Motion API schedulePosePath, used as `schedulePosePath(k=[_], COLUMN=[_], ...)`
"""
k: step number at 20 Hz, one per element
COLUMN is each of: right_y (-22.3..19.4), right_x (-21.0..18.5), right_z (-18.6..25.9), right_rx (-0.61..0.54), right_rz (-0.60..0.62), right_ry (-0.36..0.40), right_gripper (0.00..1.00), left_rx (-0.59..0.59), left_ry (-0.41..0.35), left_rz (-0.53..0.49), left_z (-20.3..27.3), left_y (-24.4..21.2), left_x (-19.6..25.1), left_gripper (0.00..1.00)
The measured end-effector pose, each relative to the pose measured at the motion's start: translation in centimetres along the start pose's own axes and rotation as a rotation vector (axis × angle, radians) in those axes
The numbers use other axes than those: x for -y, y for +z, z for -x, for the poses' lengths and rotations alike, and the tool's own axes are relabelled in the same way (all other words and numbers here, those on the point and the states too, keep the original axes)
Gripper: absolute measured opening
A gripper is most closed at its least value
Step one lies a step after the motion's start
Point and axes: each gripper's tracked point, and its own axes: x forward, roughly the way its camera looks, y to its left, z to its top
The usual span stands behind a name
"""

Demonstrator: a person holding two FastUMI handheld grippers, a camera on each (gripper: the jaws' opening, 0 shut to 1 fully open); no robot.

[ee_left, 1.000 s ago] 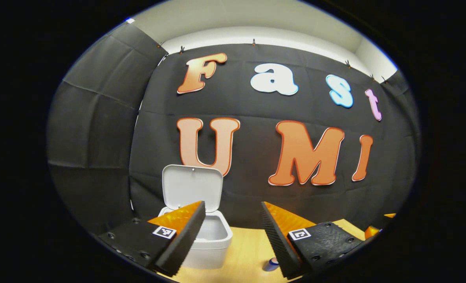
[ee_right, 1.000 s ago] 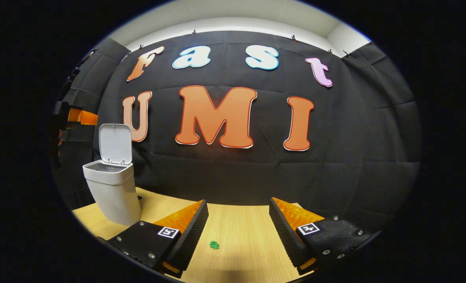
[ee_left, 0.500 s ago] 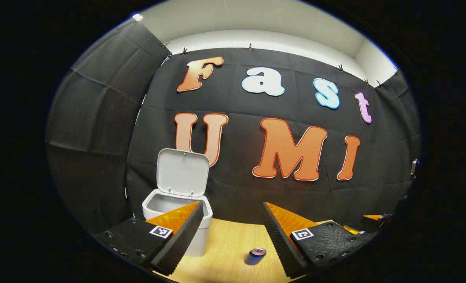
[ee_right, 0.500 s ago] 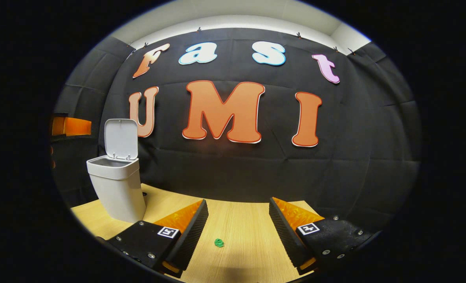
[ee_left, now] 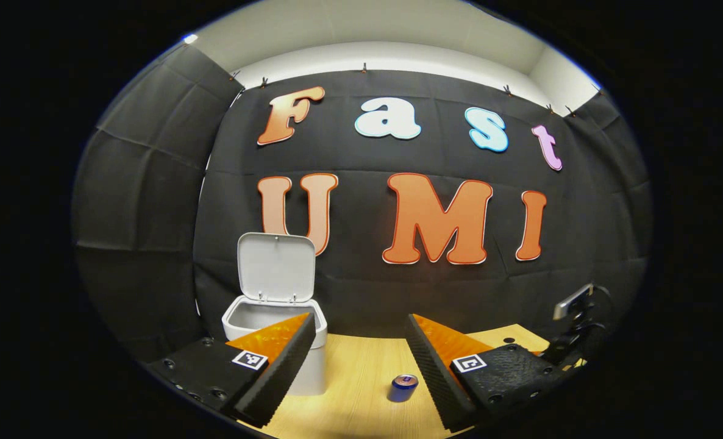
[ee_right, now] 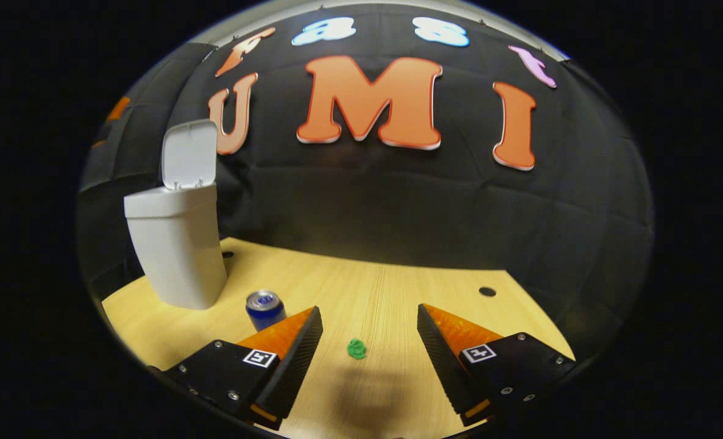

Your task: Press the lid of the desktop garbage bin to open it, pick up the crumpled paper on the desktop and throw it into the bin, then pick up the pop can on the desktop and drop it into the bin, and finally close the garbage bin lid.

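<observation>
With the bin (ee_right: 175, 250) standing at the worktop's (ee_right: 398, 286) left and its lid (ee_right: 189, 153) up, we judge the next job is the paper (ee_right: 356, 349), a small green wad lying straight ahead of our right gripper (ee_right: 367, 347) and about centred between its spread, empty jaws. Being a rough ball it has no long axis to line up with, so we need only drop straight onto it. Our left gripper (ee_left: 358, 360), jaws likewise spread and empty, looks past the upright can (ee_left: 403, 388) toward the bin, so the right hand is nearer the paper.
</observation>
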Motion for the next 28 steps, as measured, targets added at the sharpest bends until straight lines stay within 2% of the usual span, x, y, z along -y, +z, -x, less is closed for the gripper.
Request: schedulePosePath(k=[3, 6, 7, 8, 11, 13, 15, 16, 19, 20, 21, 22, 23, 28], right_y=[-4.7, -8.0, -8.9, -9.4, -10.1, -10.7, -11.5, -11.9, -12.0, -12.2, -12.1, -12.2, -12.2, -10.8], right_x=[-1.2, -1.3, -1.3, -1.2, -1.0, -1.1, -1.1, -1.2, -1.4, -1.4, -1.2, -1.3, -1.4, -0.9], right_z=[-4.1, -7.1, -7.9, -8.6, -9.6, -10.0, -10.5, -10.6, -10.9, -10.9, -10.8, -10.7, -10.6, -9.5], right_rx=[-0.118, -0.203, -0.226, -0.241, -0.247, -0.26, -0.276, -0.288, -0.296, -0.303, -0.304, -0.308, -0.31, -0.296], right_rz=[0.025, -0.007, -0.02, -0.031, -0.034, -0.026, -0.017, -0.024, -0.042, -0.041, -0.039, -0.035, -0.034, -0.037], right_ry=[0.034, 0.025, 0.021, 0.019, 0.009, 0.013, 0.008, 0.009, 0.011, 0.011, 0.006, 0.004, 0.004, 0.01], right_gripper=[0.95, 0.95, 0.95, 0.95, 0.95, 0.94, 0.86, 0.77, 0.62, 0.42, 0.36, 0.25, 0.31, 0.18], left_rx=[-0.02, -0.057, -0.064, -0.069, -0.086, -0.098, -0.107, -0.11, -0.12, -0.127, -0.128, -0.127, -0.121, -0.114], left_ry=[0.007, 0.019, 0.025, 0.03, 0.045, 0.049, 0.046, 0.044, 0.042, 0.043, 0.045, 0.045, 0.048, 0.045], left_rz=[-0.043, -0.084, -0.096, -0.107, -0.124, -0.123, -0.128, -0.13, -0.126, -0.125, -0.123, -0.12, -0.118, -0.099], left_z=[-0.5, -1.1, -1.2, -1.5, -2.1, -2.5, -2.9, -3.0, -3.2, -3.1, -3.0, -2.9, -2.9, -2.1], left_y=[-0.1, -0.6, -0.7, -0.7, -1.2, -1.5, -1.7, -1.8, -2.1, -2.3, -2.4, -2.3, -2.1, -2.0], left_x=[-0.5, -1.0, -1.3, -1.4, -1.8, -1.9, -1.8, -1.7, -1.7, -1.8, -2.0, -2.1, -2.1, -2.0], left_gripper=[0.94, 0.92, 0.94, 0.92, 0.94, 0.92, 0.93, 0.93, 0.94, 0.94, 0.95, 0.96, 0.95, 0.95])
